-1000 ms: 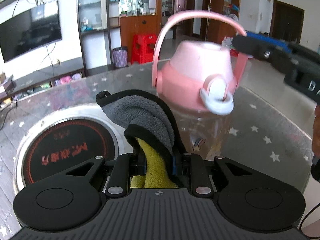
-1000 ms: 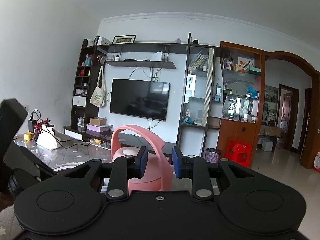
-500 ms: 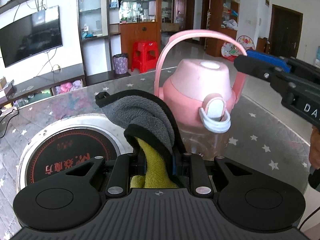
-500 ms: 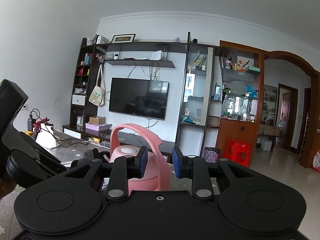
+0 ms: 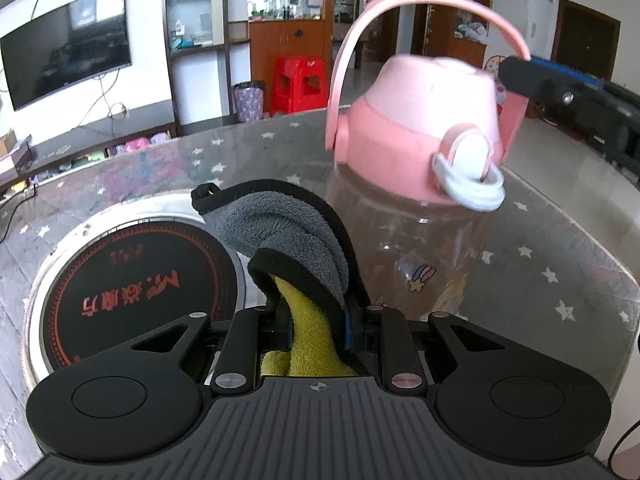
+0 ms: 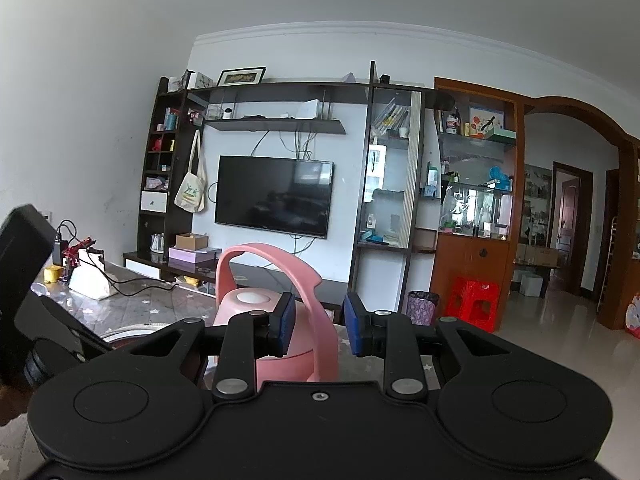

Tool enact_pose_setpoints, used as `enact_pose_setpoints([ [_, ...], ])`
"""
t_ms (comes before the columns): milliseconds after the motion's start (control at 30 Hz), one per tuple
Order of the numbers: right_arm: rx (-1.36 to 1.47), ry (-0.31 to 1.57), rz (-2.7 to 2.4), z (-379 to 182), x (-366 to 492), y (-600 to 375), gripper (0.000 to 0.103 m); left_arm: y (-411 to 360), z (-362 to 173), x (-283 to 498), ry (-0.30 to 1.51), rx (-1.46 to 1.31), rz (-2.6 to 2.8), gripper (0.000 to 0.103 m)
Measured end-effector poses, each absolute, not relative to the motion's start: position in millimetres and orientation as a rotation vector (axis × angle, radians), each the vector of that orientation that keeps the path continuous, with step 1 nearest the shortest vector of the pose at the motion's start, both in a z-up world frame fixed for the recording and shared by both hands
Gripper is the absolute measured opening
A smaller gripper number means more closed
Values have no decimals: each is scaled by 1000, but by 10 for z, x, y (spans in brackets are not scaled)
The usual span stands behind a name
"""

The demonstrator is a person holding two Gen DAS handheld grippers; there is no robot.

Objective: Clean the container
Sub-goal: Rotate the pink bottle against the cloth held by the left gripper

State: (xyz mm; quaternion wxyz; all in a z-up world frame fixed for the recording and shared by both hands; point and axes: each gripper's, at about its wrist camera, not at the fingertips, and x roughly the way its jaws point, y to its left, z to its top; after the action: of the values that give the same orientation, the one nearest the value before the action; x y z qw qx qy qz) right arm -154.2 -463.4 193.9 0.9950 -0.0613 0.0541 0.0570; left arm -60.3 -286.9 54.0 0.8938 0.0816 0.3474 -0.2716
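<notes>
Bottle [image 5: 416,240] with a clear body, pink lid and arched pink handle stands on the star-patterned glass table [image 5: 560,264], one of its kind. Left gripper [image 5: 316,320] is clamped on one grey-and-yellow cloth [image 5: 288,240] beside it. Right gripper [image 6: 318,322] grips the handle [image 6: 316,320]. One round hotplate [image 5: 132,280] is set into the table; a television [image 6: 274,196] hangs beyond.

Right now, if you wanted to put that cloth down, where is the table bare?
The star-patterned table is bare right of the clear bottle with the pink lid, out to its rim, and behind the round black hotplate. It is crowded in front, where the grey-and-yellow cloth sits between hotplate and bottle.
</notes>
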Motion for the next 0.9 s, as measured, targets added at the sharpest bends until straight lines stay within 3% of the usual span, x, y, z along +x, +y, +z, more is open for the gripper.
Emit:
enact_pose_setpoints([
  [567, -125, 110, 121, 1907, -1532, -4569, 29, -2944, 268, -665, 797, 172, -586, 21],
  [900, -129, 107, 123, 1916, -1540, -4562, 29, -2925, 387, -752, 775, 147, -616, 22],
])
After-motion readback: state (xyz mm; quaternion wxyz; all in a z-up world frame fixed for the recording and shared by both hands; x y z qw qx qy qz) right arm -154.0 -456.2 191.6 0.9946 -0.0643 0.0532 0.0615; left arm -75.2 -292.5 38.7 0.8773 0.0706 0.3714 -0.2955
